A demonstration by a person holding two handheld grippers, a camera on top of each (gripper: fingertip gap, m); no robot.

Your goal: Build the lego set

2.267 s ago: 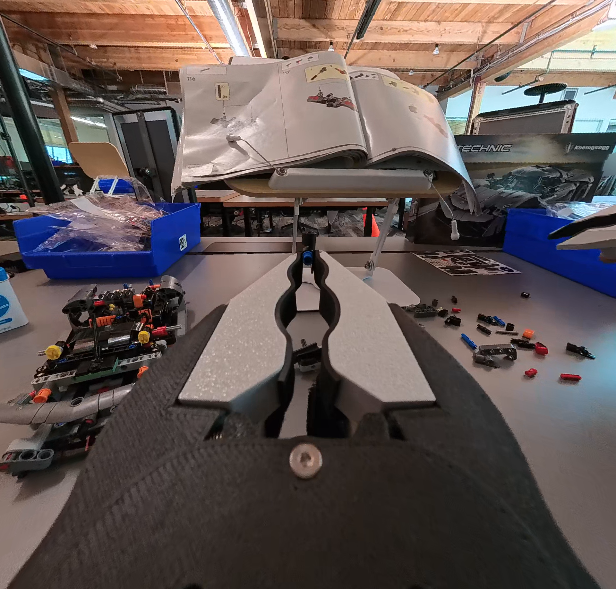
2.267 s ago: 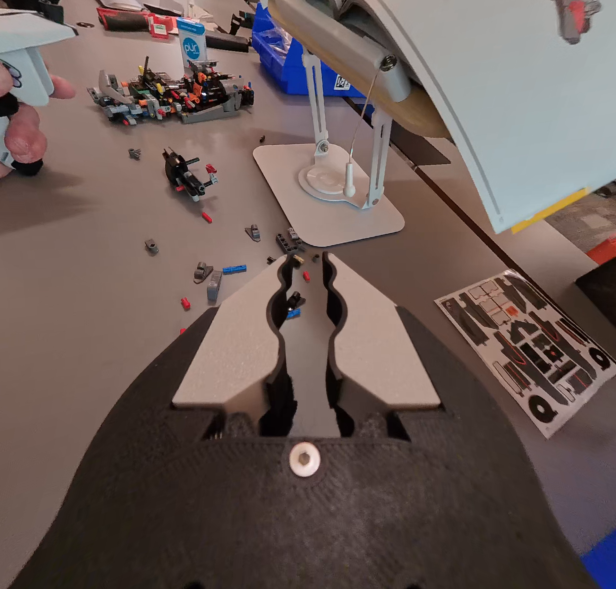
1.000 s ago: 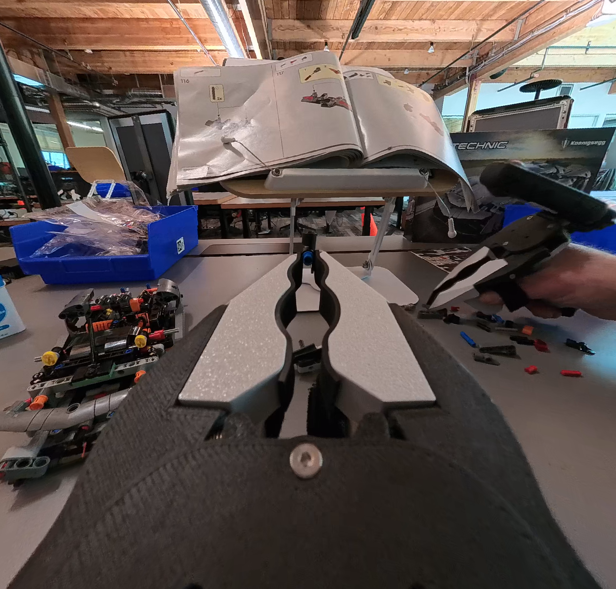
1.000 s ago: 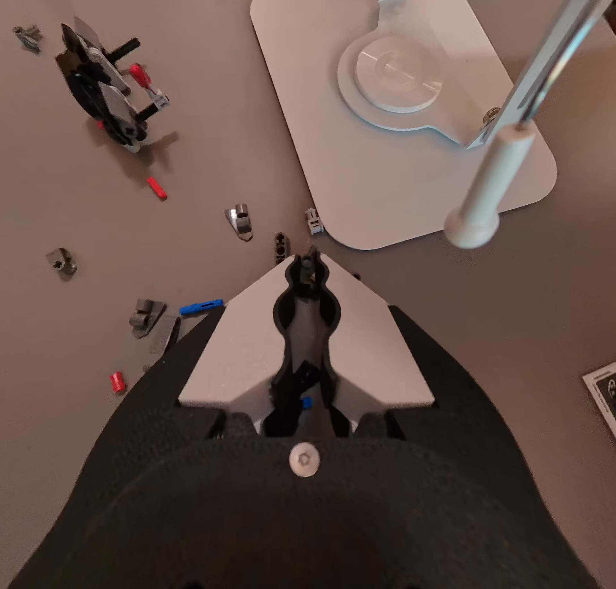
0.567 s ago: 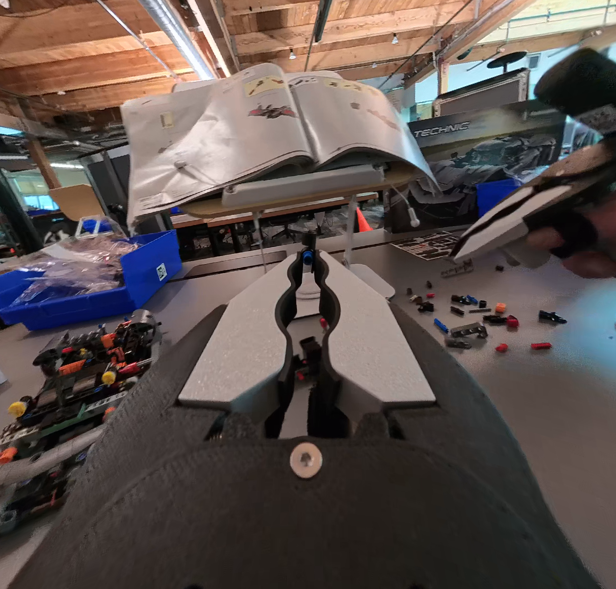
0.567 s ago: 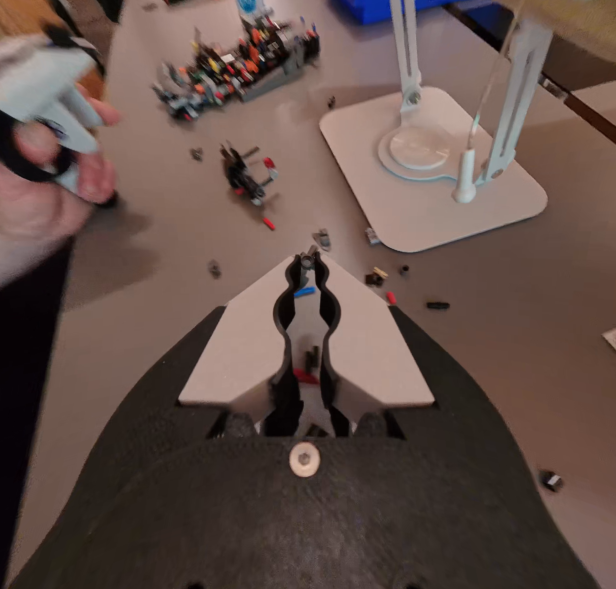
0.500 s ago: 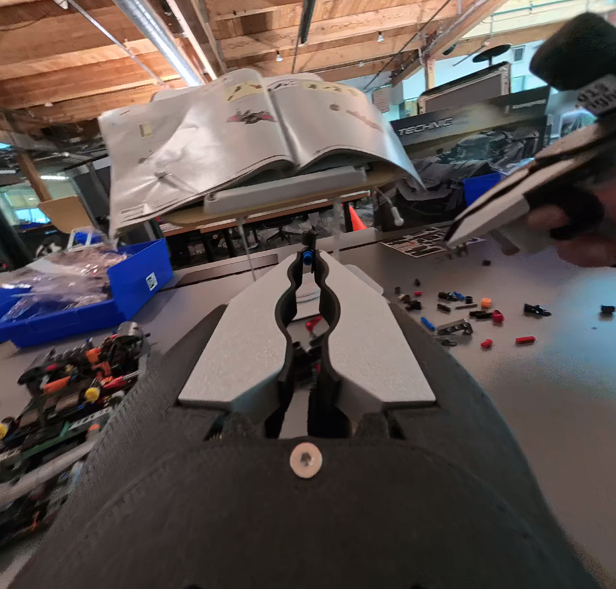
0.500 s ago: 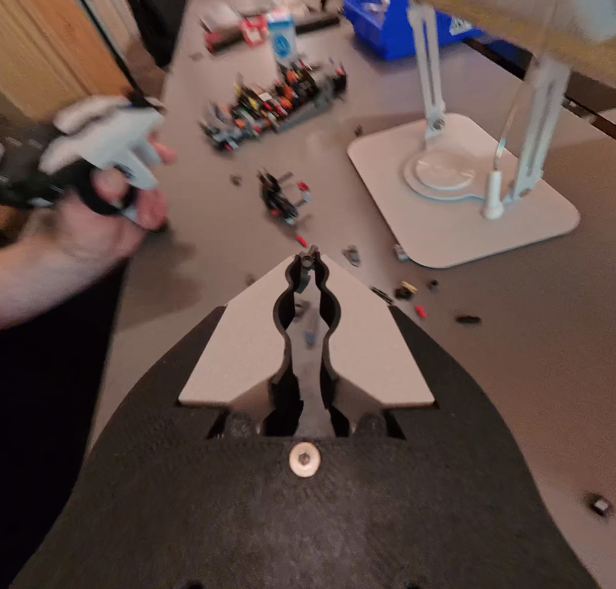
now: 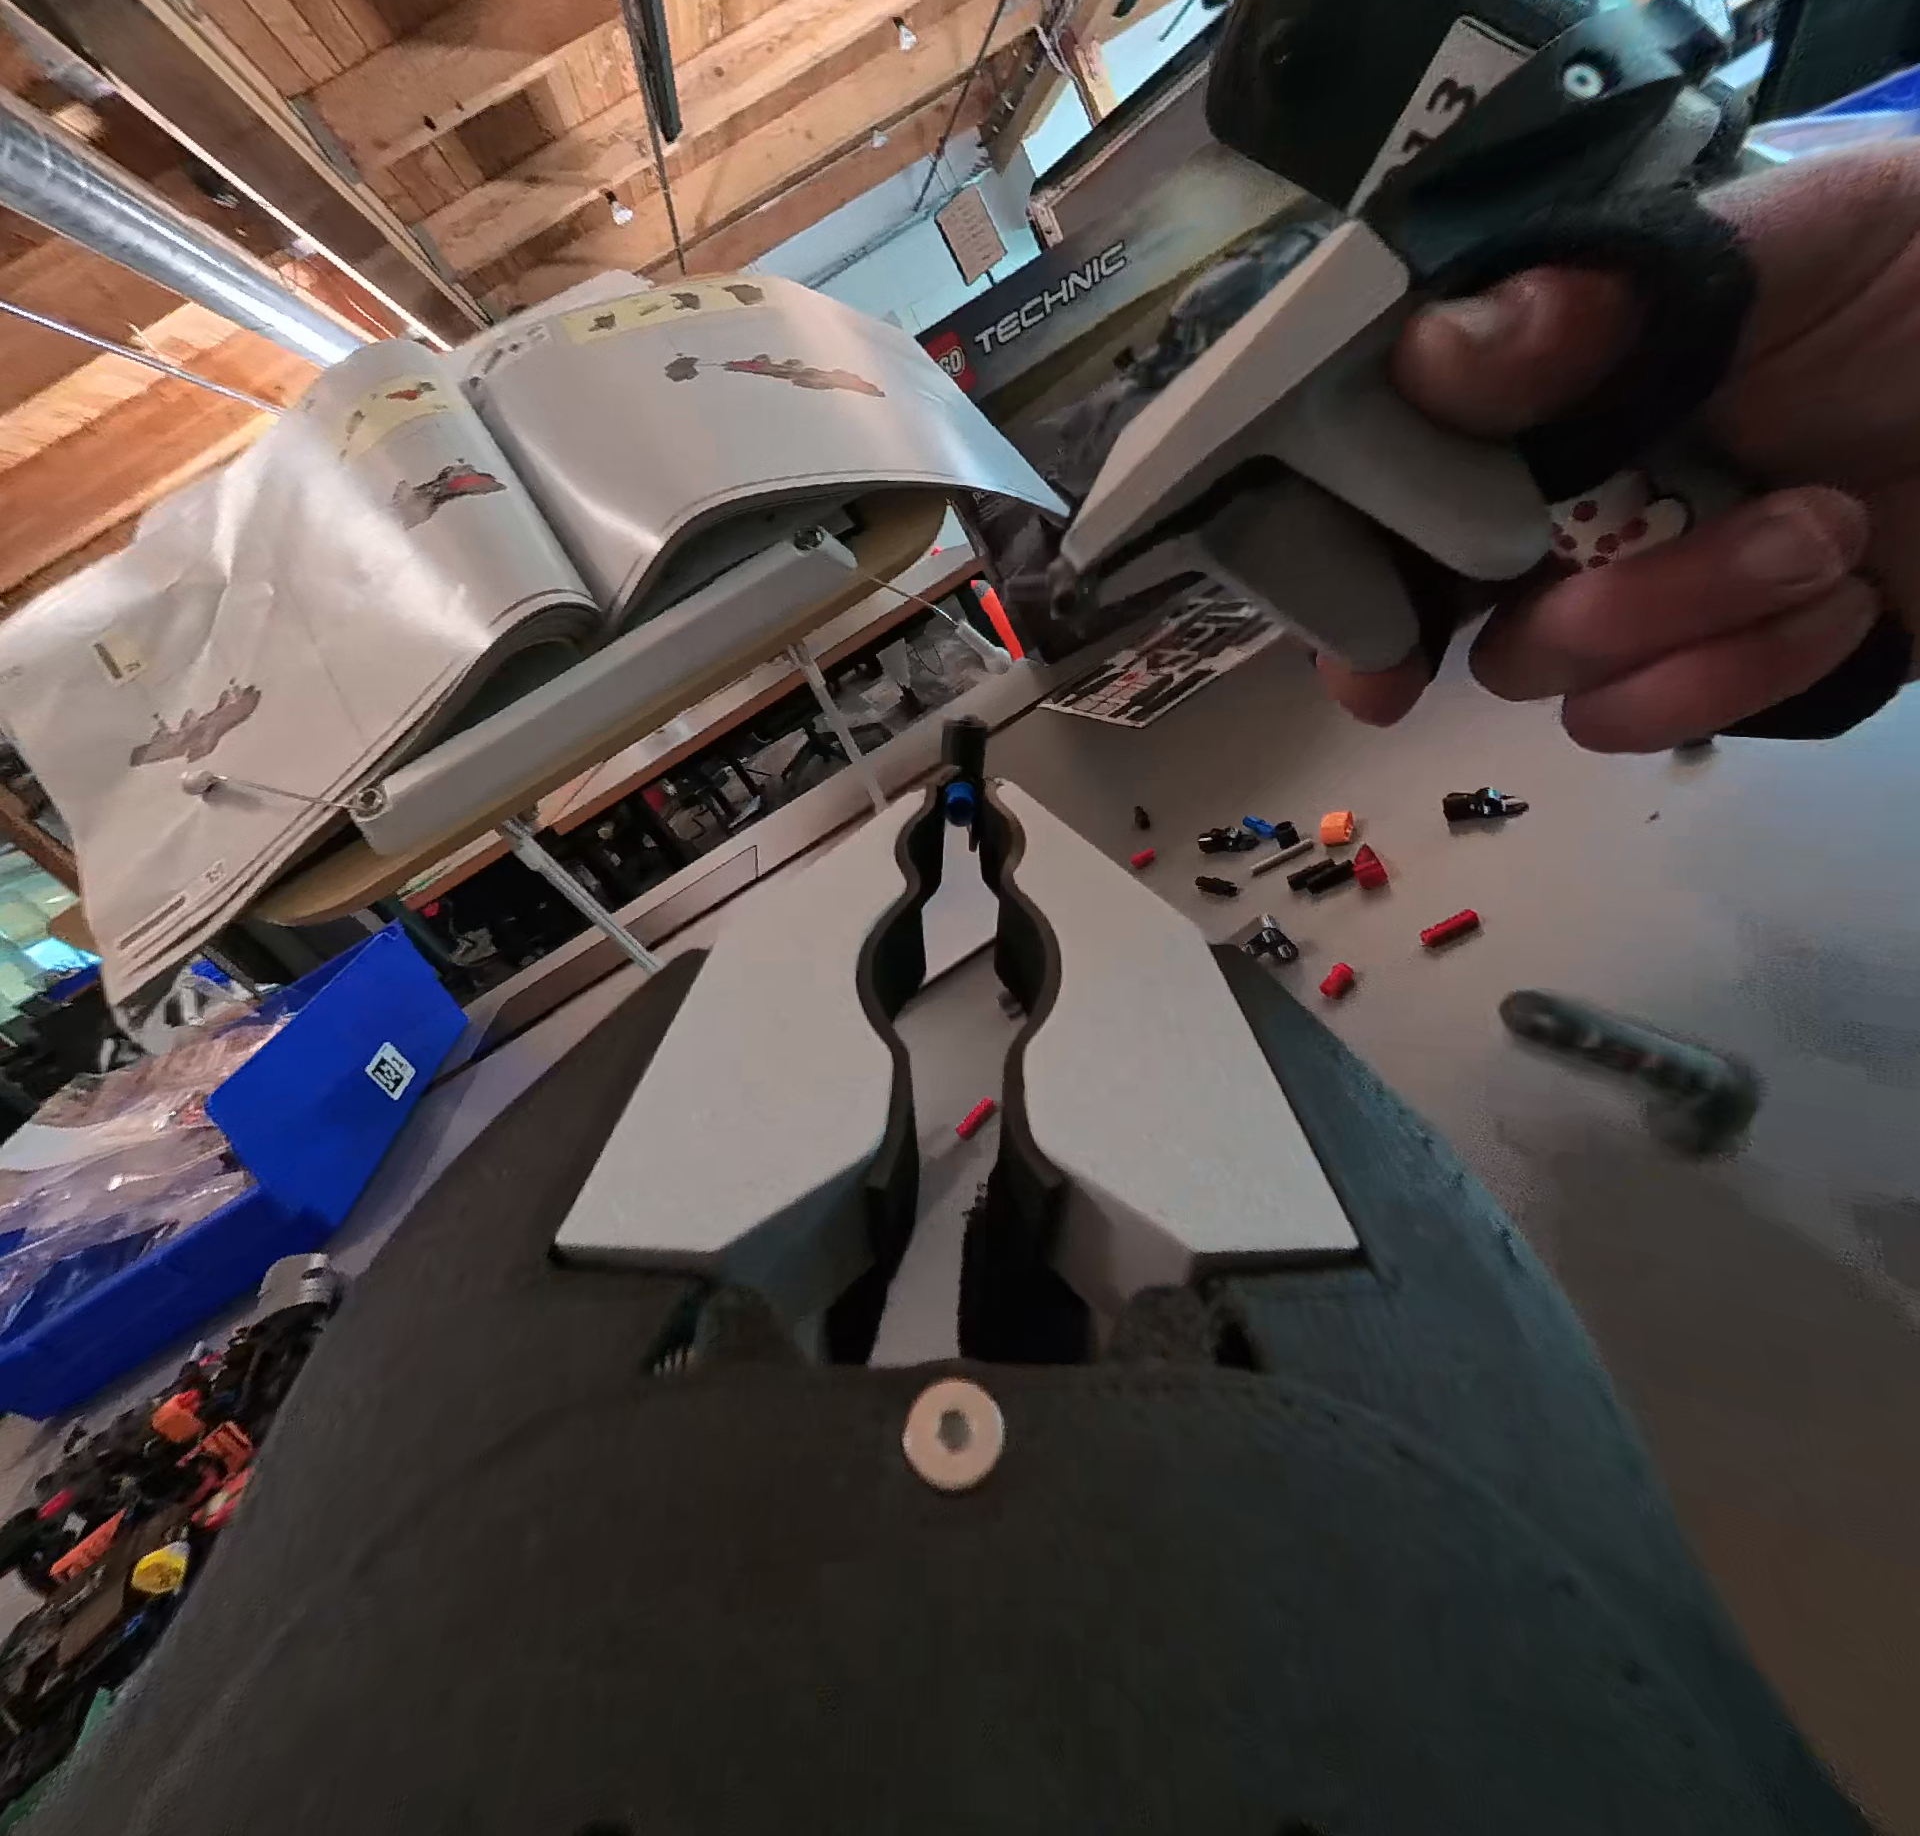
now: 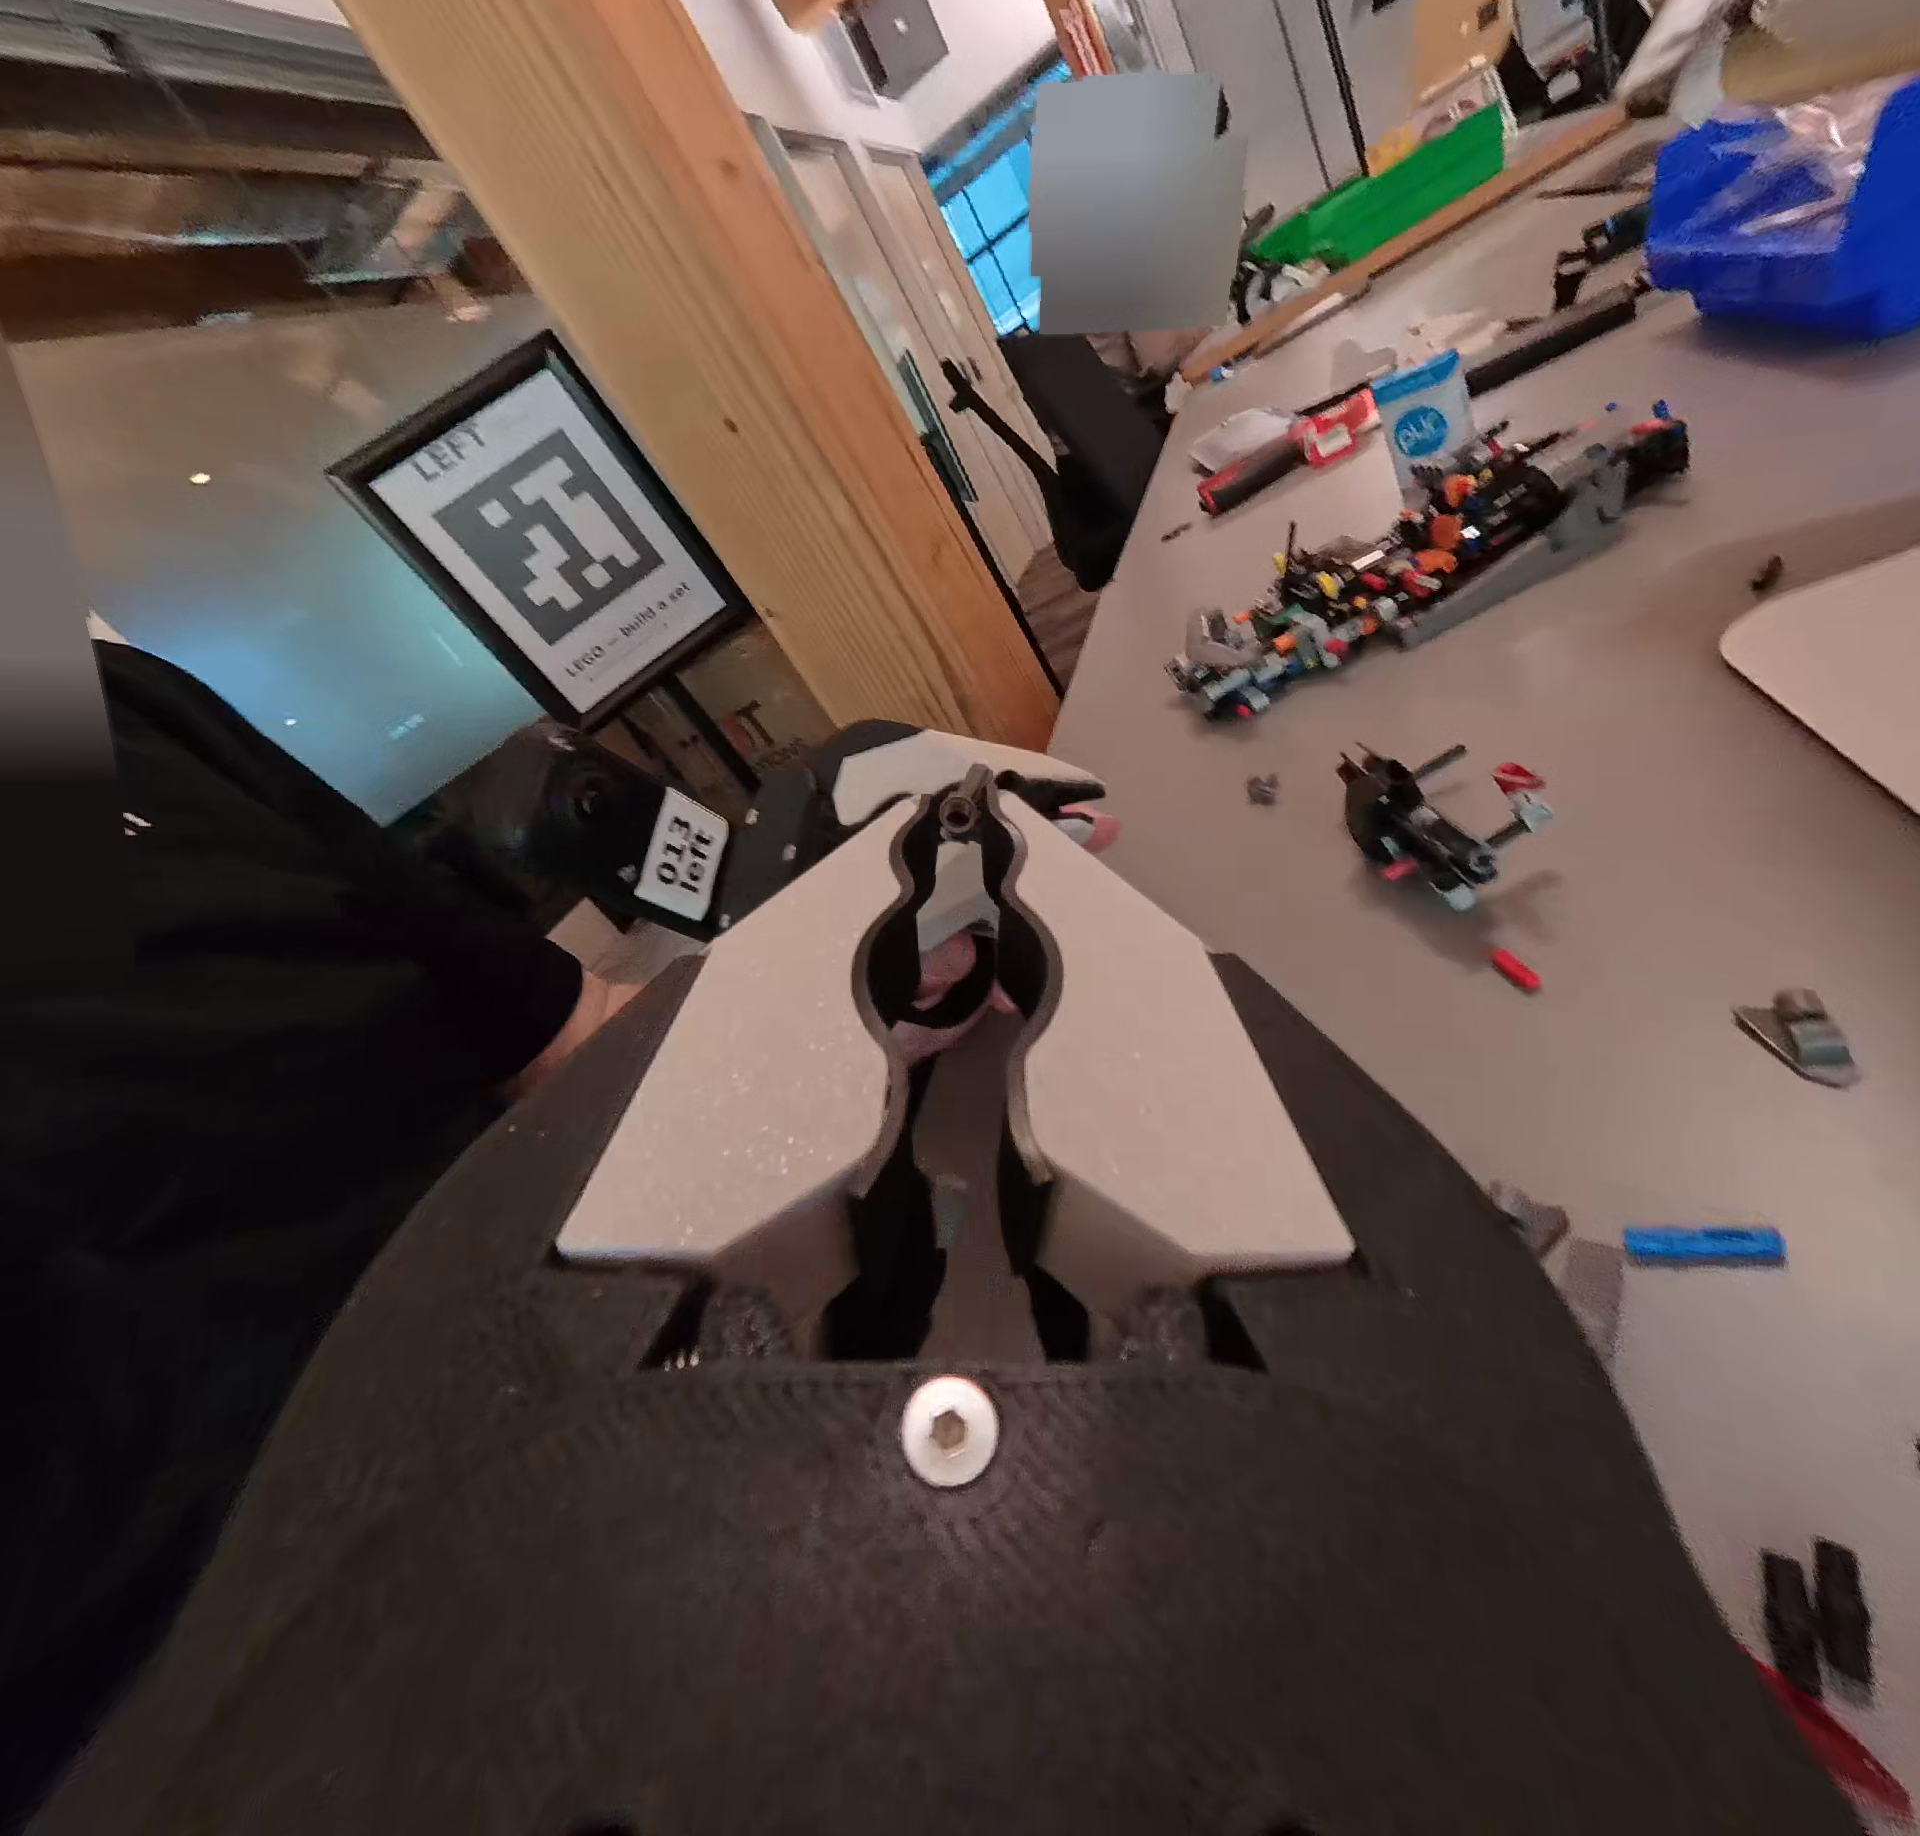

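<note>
My left gripper [image 9: 964,807] is shut on a small blue pin with a black part [image 9: 962,747] sticking out of its tip. My right gripper [image 10: 961,818] is shut on a small dark grey piece [image 10: 964,805]. Both are held in the air above the grey table [image 9: 1714,913], tips facing each other and close. The right gripper also shows in the left wrist view [image 9: 1060,581], up and right of the pin. The left gripper shows just beyond the right one's tip [image 10: 1060,799]. The partly built car chassis [image 10: 1434,560] lies on the table, and its end shows in the left wrist view [image 9: 135,1495].
An open instruction book [image 9: 499,498] rests on a white stand. Loose small pieces [image 9: 1299,861] and a grey angled beam [image 9: 1631,1069] lie on the table. A small black subassembly [image 10: 1423,830] sits near the chassis. A blue bin [image 9: 260,1142] with plastic bags stands at the left. The gap from one gripper's tips to the other's is roughly 4 cm.
My right gripper has lifted off the table with the dark piece and swung round to face the left gripper. My left gripper has tilted and moved closer to it.
</note>
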